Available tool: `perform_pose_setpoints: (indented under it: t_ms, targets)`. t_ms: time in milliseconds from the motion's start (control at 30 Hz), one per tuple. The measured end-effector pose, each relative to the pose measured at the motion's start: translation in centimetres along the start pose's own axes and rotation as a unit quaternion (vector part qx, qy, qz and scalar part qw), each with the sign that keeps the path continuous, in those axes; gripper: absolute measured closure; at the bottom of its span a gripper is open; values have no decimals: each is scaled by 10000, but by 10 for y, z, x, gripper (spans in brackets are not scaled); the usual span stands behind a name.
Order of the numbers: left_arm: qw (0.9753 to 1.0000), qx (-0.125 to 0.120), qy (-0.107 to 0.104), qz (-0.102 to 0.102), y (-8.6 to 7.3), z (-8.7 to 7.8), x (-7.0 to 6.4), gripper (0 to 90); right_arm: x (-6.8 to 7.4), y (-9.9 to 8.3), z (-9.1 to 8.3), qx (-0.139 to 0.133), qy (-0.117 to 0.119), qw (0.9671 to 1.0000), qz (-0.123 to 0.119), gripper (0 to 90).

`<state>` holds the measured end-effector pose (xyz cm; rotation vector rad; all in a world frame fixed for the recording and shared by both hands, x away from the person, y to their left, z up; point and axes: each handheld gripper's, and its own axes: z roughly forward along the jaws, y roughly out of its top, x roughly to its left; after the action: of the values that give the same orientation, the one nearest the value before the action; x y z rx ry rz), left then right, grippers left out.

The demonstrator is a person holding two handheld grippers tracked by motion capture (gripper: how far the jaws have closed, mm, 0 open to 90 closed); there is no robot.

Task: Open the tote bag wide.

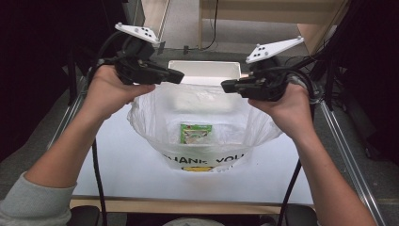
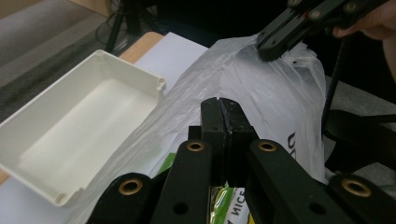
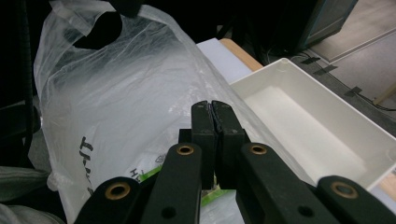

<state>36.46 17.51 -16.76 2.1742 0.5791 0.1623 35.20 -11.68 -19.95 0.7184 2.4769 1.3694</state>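
Though film blurs it, bag [image 1: 202, 110] hides packet [image 1: 195, 133].

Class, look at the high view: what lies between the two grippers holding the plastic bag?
In the high view, between the left gripper and right gripper lies the plastic bag's open mouth, the white tray just behind.

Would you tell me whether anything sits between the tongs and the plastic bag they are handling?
Nothing visible does: the left tongs and right tongs are each shut directly on the plastic bag, one at each side of its mouth.
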Motion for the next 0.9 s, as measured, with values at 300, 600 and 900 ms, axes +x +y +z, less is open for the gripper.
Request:
perform_pose_setpoints:
  t_ms: [300, 600, 900]
  targets:
    - [9992, 297, 252, -112, -36, 43, 16, 900, -4, -20, 39, 201, -25, 9998, 30, 900]
    - [9969, 513, 478, -352, -69, 61, 33, 900, -18, -50, 58, 433, -175, 9985, 277, 900]
    - [9956, 475, 539, -596, -92, 67, 43, 898, -25, -72, 64, 535, -307, 9973, 393, 900]
